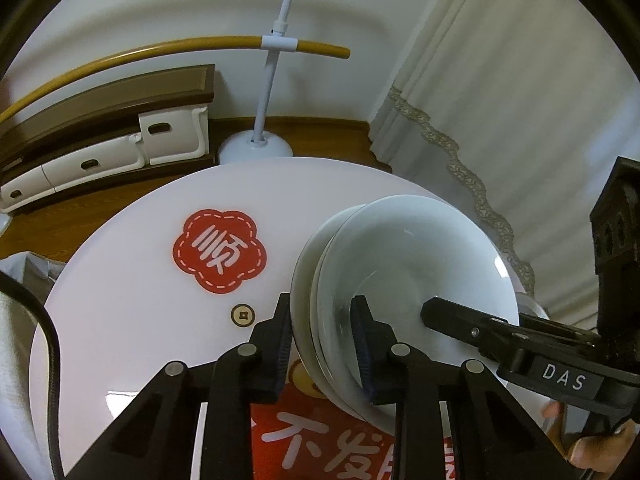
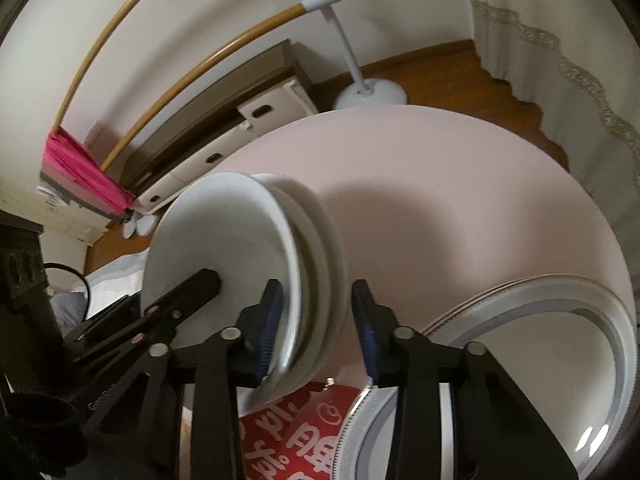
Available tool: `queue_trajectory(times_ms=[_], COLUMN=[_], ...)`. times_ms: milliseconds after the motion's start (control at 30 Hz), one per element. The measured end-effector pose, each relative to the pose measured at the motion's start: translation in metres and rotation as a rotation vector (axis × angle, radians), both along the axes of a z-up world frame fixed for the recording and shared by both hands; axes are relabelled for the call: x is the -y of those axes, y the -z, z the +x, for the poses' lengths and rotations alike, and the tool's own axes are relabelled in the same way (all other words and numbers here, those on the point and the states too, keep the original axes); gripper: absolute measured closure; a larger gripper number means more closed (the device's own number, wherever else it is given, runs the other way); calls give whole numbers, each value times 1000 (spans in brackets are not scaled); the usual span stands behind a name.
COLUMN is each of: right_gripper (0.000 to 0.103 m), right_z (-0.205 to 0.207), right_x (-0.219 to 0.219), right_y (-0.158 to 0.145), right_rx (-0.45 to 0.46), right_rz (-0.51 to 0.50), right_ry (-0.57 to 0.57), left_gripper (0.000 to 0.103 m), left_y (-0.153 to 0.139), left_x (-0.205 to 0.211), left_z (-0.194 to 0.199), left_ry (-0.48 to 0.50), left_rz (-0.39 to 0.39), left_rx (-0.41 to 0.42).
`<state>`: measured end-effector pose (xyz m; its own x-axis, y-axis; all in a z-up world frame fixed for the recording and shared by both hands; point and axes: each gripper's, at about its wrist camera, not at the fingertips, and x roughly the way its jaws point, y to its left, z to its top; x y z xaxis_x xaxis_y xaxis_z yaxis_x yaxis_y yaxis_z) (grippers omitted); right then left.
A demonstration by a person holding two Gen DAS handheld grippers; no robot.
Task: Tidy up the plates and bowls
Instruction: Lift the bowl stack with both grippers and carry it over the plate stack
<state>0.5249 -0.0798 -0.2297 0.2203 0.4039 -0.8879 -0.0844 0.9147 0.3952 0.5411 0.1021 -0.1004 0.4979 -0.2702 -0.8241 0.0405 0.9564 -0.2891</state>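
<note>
Table (image 1: 132, 320): round, white, with a red flower sticker (image 1: 219, 251) and a red printed mat (image 1: 320, 444) on its near part; it bore all the dishes.
Large plate (image 2: 624, 344): white with a patterned rim, lay flat on the table at the right of the right wrist view, just beside the right gripper's right finger; contact could not be told.
Stack (image 1: 400, 264): several small white dishes nested together, tilted up on edge over the mat; the exact count could not be told.
Stack position: its lower rim sat low over the red mat; whether it touched could not be told.
Left gripper (image 1: 322, 344): jaws narrowed around the stack's near rim, one finger on the outer side, the other inside the top dish's hollow.
Left grip: pads lay against the rim on both sides, pinching the stack.
Right gripper (image 2: 318, 328): jaws bracketed the opposite rim of the same stack.
Right grip: left pad (image 2: 272, 320) pressed on the top dish's face; right pad (image 2: 370, 340) appeared slightly off the outermost dish, so a full pinch could not be confirmed.
Hand (image 1: 588, 452): fingers visible at the lower right of the left wrist view.
</note>
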Motion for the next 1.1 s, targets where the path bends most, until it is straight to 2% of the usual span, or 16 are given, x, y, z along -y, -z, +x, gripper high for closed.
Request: queue_trajectory(times_ms=[233, 633, 1100], right_gripper=[71, 73, 73], right_z=[-4, -6, -23], right_x=[-5, -4, 0], right_y=[-4, -6, -18], right_rx=[26, 13, 27], right_rz=[-26, -4, 46], right_ry=[-10, -9, -38], left_gripper=[80, 83, 83], left_y=[-3, -12, -36], left_x=[9, 9, 5], left_z=[-6, -17, -55], left_ry=[2, 0, -33], left_rz=[41, 27, 39], left_rx=[0, 19, 63])
